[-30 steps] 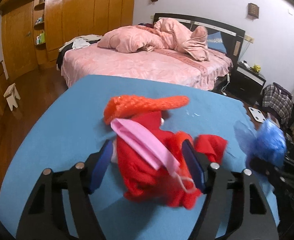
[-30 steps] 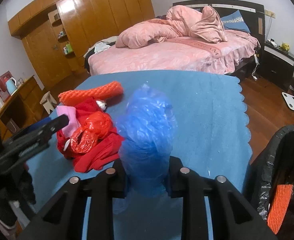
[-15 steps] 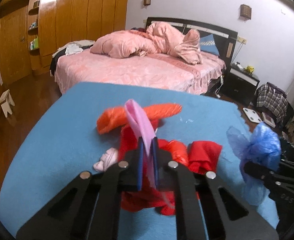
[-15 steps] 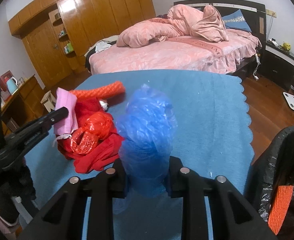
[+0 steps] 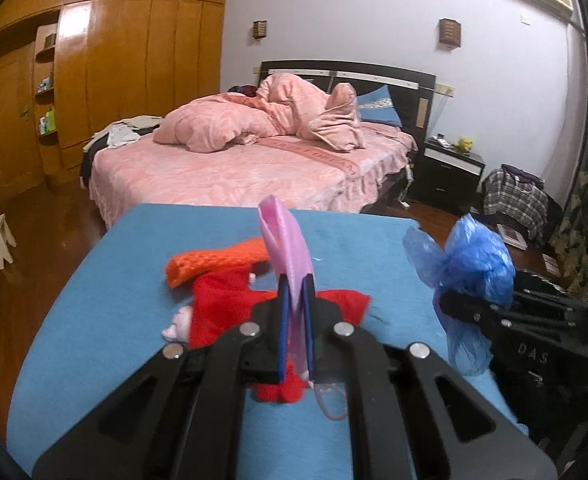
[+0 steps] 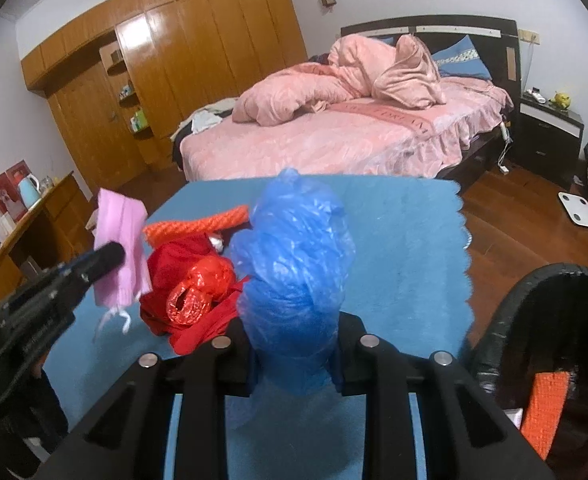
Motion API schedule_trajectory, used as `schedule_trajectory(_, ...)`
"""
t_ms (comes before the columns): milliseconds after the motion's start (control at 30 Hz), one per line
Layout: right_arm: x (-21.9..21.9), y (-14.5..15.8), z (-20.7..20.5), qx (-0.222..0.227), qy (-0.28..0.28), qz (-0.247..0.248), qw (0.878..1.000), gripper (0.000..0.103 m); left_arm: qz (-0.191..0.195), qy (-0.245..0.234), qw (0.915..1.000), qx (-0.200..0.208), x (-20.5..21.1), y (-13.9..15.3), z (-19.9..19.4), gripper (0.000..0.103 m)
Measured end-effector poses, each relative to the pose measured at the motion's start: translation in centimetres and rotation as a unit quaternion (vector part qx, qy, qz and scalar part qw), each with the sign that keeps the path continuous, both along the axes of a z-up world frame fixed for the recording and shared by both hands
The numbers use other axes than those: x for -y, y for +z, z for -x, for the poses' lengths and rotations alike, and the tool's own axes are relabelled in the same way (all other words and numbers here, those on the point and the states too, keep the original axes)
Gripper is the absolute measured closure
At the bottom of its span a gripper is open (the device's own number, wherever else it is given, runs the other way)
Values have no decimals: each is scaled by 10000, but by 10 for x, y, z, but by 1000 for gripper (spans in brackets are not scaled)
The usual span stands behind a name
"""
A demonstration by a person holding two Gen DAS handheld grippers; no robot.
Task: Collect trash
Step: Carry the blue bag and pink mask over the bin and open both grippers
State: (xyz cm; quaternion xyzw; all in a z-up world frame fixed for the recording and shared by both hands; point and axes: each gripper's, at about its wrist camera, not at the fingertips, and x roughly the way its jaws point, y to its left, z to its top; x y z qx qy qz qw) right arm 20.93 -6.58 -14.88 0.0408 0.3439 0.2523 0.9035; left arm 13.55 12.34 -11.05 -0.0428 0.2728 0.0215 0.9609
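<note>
— What had just changed?
— The left gripper (image 5: 295, 320), open around the pile a second earlier, had clamped the pink mask (image 5: 284, 236) and lifted it off the red cloth (image 5: 230, 304) at frame centre.
— And the right gripper (image 6: 294, 344)?
— Unchanged: it pinched the blue plastic bag (image 6: 294, 264). Both pieces seemed ready for the black bin (image 6: 534, 292), lower right.
</note>
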Motion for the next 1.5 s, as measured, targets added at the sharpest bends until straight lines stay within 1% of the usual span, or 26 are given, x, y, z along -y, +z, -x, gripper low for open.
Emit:
schedule_trajectory(233, 35, 17, 17, 149, -251, -25, 9996, 77, 52, -417, 9991, -42, 37, 2, -1, 97)
schedule_trajectory(467, 94, 25, 37, 209, -747, 22, 9970, 77, 199, -988, 9948, -154, 84, -5, -8, 97)
schedule_trajectory(667, 147, 24, 50, 185, -1300, 30, 9913, 77, 258, -1615, 9864, -152, 139, -4, -15, 97)
schedule_trajectory(900, 211, 22, 57, 131, -1972, 15, 9803, 76, 364, -2267, 9730, -228, 198, -9, -27, 97)
schedule_trajectory(967, 227, 20, 58, 119, -2113, 47, 9773, 76, 380, -2384, 9701, -230, 208, -11, -30, 97)
schedule_trajectory(1033, 240, 18, 59, 97, -2247, 113, 9743, 75, 422, -2570, 9652, -250, 224, -13, -33, 97)
schedule_trajectory(1067, 246, 17, 60, 78, -2316, 145, 9727, 73, 460, -2687, 9617, -281, 232, -14, -36, 95)
schedule_trajectory(1100, 252, 16, 59, 65, -2393, 184, 9708, 72, 477, -2742, 9601, -290, 236, -15, -36, 93)
schedule_trajectory(1133, 257, 15, 60, 61, -2462, 221, 9689, 71, 517, -2808, 9579, -293, 241, -15, -37, 88)
schedule_trajectory(1167, 262, 14, 60, 52, -2536, 250, 9670, 67, 569, -2874, 9556, -329, 245, -16, -39, 77)
schedule_trajectory(1200, 268, 12, 61, 31, -2592, 256, 9655, 64, 624, -2899, 9544, -351, 247, -17, -40, 70)
schedule_trajectory(1233, 272, 11, 62, 20, -2680, 276, 9630, 53, 681, -2903, 9539, -353, 245, -17, -41, 59)
schedule_trajectory(1267, 275, 10, 61, 17, -2736, 294, 9614, 44, 706, -2901, 9537, -354, 244, -18, -41, 54)
schedule_trajectory(1300, 278, 9, 63, 23, -2815, 317, 9590, 40, 726, -2886, 9540, -363, 242, -19, -41, 52)
schedule_trajectory(1367, 283, 6, 67, 46, -2921, 358, 9557, 22, 705, -2790, 9571, -354, 236, -20, -39, 41)
schedule_trajectory(1400, 285, 6, 68, 65, -2983, 382, 9537, 19, 700, -2730, 9588, -344, 233, -19, -39, 39)
schedule_trajectory(1467, 286, 5, 68, 96, -3040, 391, 9518, 12, 667, -2539, 9644, -317, 223, -17, -38, 25)
schedule_trajectory(1500, 286, 5, 68, 104, -3050, 387, 9515, 10, 623, -2407, 9682, -286, 216, -16, -37, 23)
